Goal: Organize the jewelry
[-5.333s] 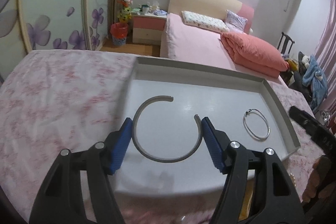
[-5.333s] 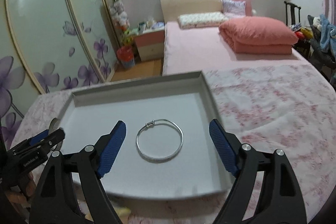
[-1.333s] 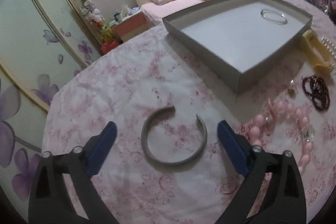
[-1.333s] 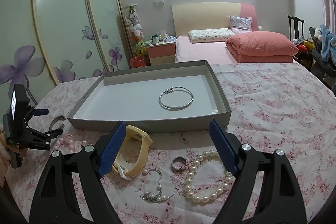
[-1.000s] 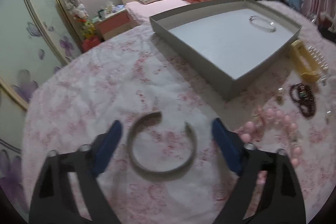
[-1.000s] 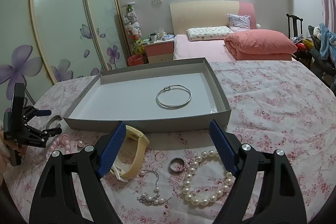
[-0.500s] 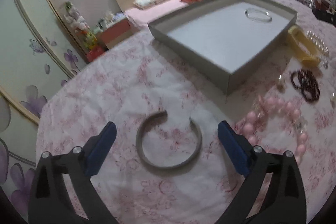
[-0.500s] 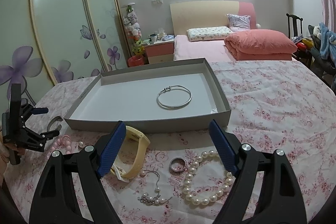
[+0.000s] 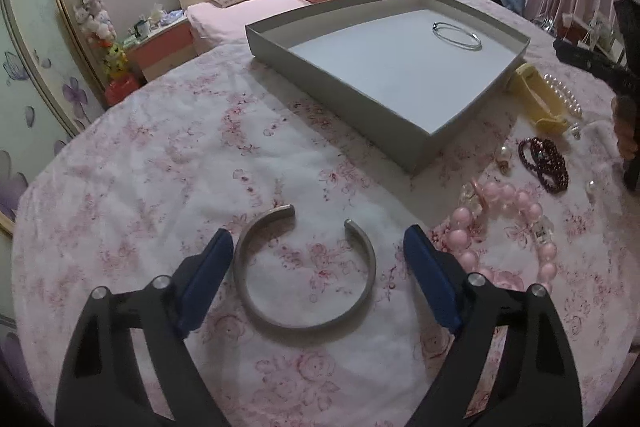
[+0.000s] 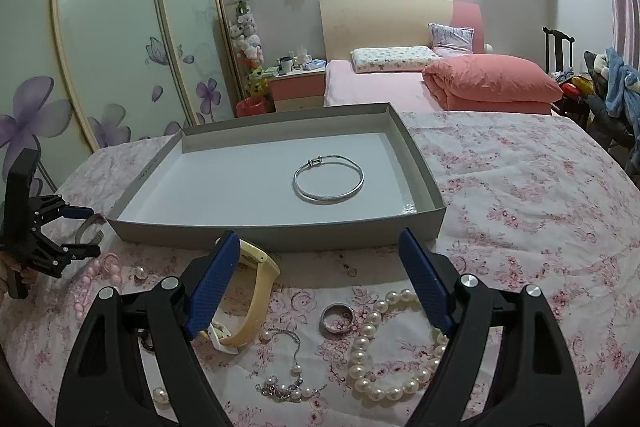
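A grey open cuff bracelet (image 9: 308, 327) lies flat on the pink flowered cloth, left of the grey tray (image 9: 352, 95). My left gripper (image 9: 316, 239) straddles the cuff and its jaws are closing. The left pad is almost at the cuff's side and the right pad stands apart from it. In the right wrist view the same cuff (image 10: 86, 229) shows beside the left gripper (image 10: 80, 231). A thin silver bangle (image 10: 328, 199) rests inside the tray (image 10: 280, 237). My right gripper (image 10: 316, 247) hovers open in front of the tray, holding nothing.
On the cloth in front of the tray lie a yellow band (image 10: 260, 287), a ring (image 10: 338, 317), a pearl bracelet (image 10: 384, 367) and a small chain (image 10: 288, 387). A pink bead bracelet (image 9: 516, 227) and a dark red one (image 9: 544, 163) lie right of the cuff.
The cuff, earlier in the tray between the left jaws, now lies on the cloth outside it. The left jaws have narrowed around it in the last half second. The right gripper holds still.
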Action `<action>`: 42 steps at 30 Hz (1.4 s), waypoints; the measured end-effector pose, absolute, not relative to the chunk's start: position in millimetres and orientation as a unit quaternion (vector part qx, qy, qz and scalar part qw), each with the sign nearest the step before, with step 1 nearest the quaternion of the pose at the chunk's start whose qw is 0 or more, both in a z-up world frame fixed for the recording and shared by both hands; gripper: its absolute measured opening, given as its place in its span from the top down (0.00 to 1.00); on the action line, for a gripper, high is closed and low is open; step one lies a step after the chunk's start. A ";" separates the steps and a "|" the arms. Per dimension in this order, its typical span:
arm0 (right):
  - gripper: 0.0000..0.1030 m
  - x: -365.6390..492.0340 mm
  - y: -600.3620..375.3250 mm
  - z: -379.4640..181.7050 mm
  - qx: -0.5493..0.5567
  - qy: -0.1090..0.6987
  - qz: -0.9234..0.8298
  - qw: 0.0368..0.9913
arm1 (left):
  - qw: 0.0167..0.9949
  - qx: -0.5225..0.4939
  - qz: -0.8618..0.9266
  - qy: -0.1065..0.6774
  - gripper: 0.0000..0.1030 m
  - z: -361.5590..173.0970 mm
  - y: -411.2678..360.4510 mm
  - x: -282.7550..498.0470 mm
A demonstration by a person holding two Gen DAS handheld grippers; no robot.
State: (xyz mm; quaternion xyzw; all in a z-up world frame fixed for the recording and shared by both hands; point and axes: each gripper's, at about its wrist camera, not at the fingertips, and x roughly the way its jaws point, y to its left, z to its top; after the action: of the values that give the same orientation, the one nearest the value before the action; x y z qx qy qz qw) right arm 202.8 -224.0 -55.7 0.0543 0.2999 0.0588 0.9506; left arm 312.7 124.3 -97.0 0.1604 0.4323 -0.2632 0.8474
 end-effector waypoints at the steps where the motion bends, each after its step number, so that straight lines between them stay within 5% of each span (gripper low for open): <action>1: 0.21 202.8 -223.1 -55.8 0.054 0.300 0.058 0.951 | 0.847 0.154 -0.266 0.434 0.20 -97.8 125.4 314.0; 4: 0.21 203.1 -222.8 -54.9 0.055 0.299 0.058 0.951 | 0.852 0.148 -0.268 0.424 0.37 -97.1 125.8 313.0; 14: 0.21 194.7 -229.4 -45.3 0.068 0.277 0.062 0.957 | 0.879 0.175 -0.200 0.395 0.38 -88.6 108.8 291.9; 31: 0.21 187.0 -228.2 -0.1 0.043 0.129 0.020 0.991 | 0.970 0.036 -0.073 0.228 0.37 9.0 -15.1 260.1; 42: 0.31 290.9 -232.3 -31.0 -0.004 0.316 0.065 0.946 | 0.973 -0.006 -0.025 0.229 0.37 2.8 2.4 255.9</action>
State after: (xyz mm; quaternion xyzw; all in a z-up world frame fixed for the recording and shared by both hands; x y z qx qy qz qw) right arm 290.9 -232.3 -31.0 -0.0036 0.3163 0.0646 0.9465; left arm 255.9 2.4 2.8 -0.0062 0.2290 -0.0252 0.9731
